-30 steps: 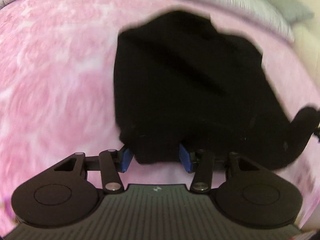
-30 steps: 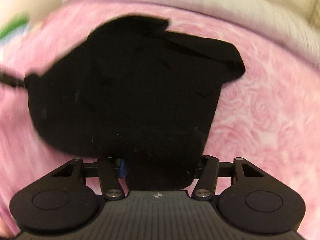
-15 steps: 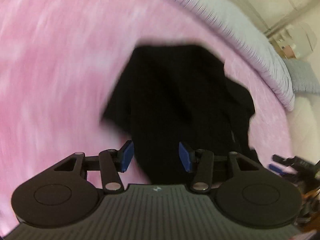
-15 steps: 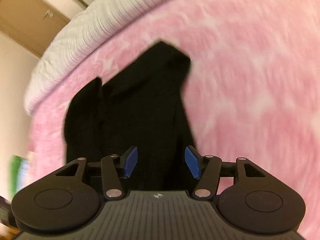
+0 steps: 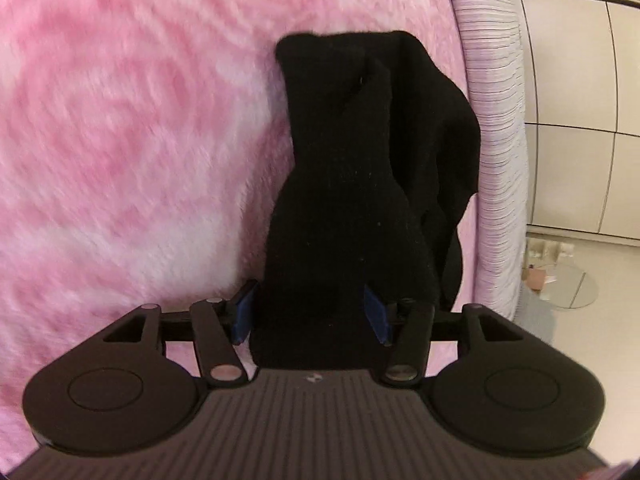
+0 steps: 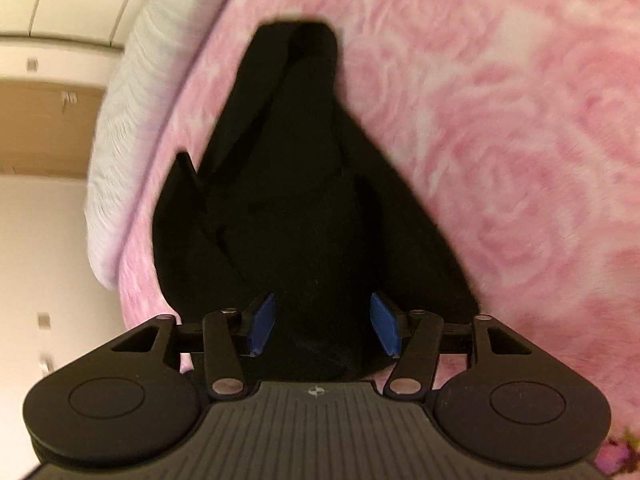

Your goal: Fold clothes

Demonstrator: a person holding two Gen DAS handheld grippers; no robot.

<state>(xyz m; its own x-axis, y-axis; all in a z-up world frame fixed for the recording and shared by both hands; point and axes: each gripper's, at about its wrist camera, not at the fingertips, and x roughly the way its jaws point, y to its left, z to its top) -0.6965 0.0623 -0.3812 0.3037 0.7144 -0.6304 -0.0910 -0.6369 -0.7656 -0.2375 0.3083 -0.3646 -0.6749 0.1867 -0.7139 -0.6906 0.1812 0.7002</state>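
Observation:
A black knitted garment (image 5: pixel 360 160) lies bunched lengthwise on a pink fluffy blanket (image 5: pixel 120 120). Its near end runs between the blue pads of my left gripper (image 5: pixel 310 318), filling the gap from pad to pad as the jaws are closing on it. In the right wrist view the same garment (image 6: pixel 288 200) narrows to a point at its far end and widens toward my right gripper (image 6: pixel 324 326). That gripper's jaws are also closing, with a thick fold of cloth between the pads. Each gripper is out of the other's view.
The pink blanket (image 6: pixel 500 160) covers a bed edged by a white striped sheet (image 5: pixel 492 120) (image 6: pixel 128 120). White cupboard doors (image 5: pixel 580 100) and pale floor with a round glass base (image 5: pixel 568 288) lie past the bed's edge.
Both wrists have rolled, so the bed now appears turned sideways in each view. The garment has gone from a broad spread shape to a narrow bunched one. Both grippers have sunk toward the blanket.

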